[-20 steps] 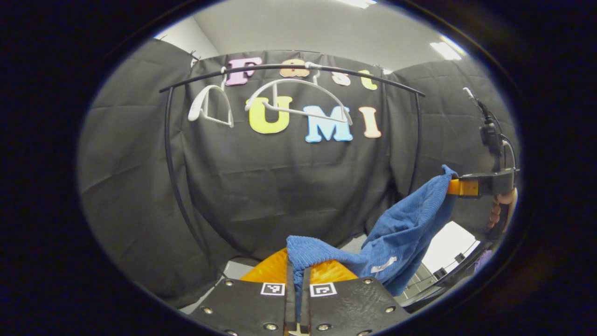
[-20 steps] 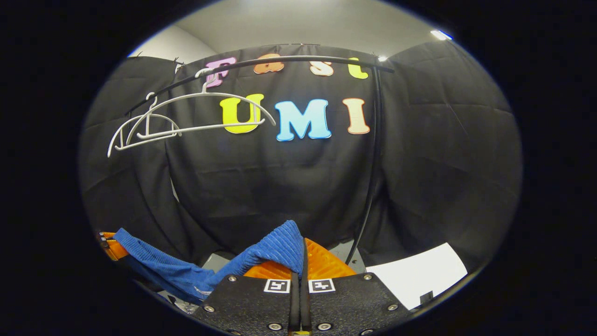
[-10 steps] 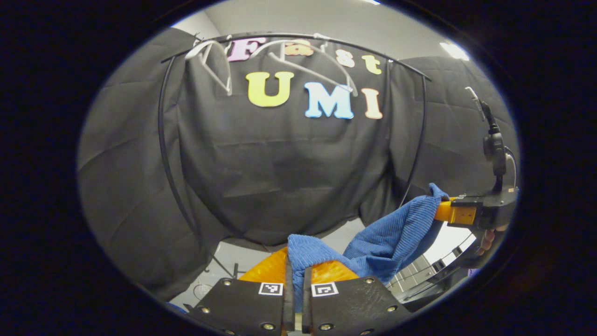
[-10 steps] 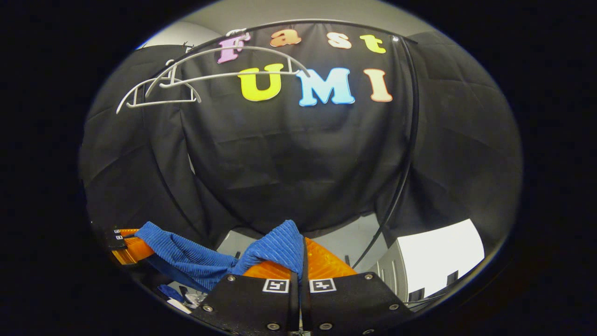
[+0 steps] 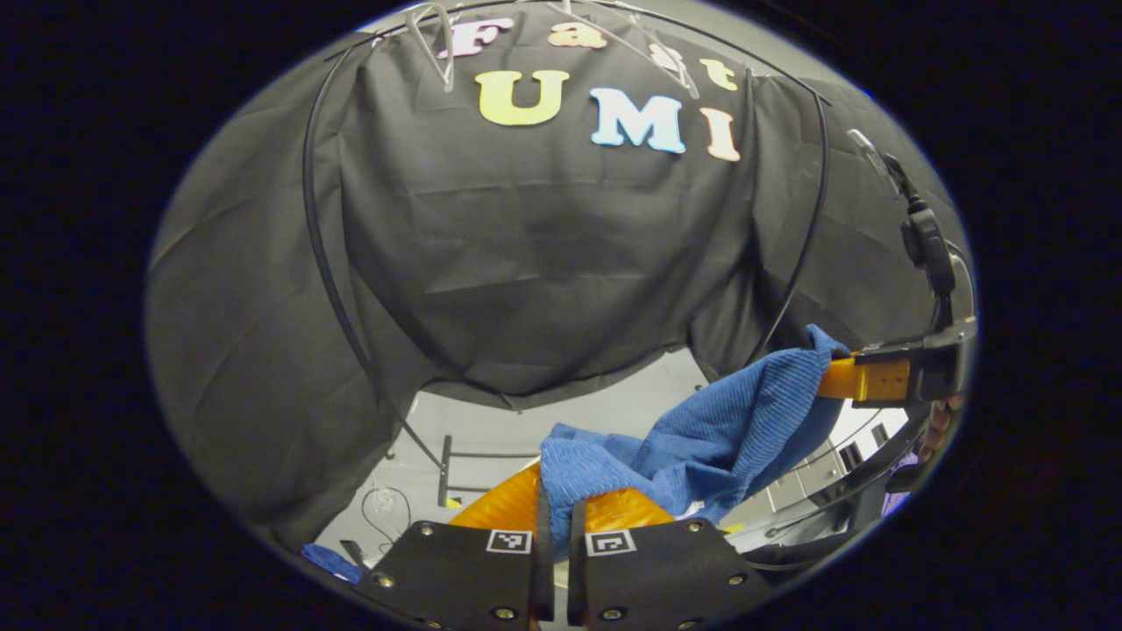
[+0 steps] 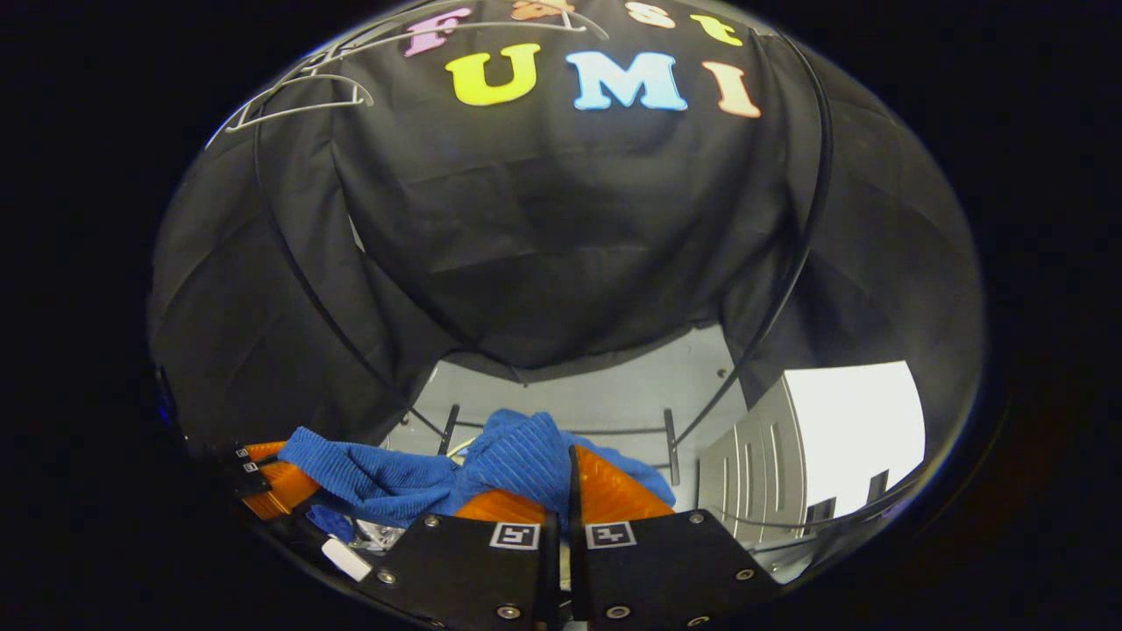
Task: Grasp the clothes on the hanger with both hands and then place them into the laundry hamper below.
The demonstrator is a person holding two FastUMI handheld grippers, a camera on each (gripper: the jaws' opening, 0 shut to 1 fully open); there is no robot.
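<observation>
While the blue ribbed cloth garment (image 5: 727,434) hangs stretched between them below the empty white wire hangers (image 6: 289,92), the left gripper (image 5: 552,513) and right gripper (image 6: 561,491) each pinch one end, jaws nearly closed.

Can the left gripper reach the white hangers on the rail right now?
Probably not: the left gripper is shut on the blue garment, and the white hangers hang far above, on the rail.
</observation>
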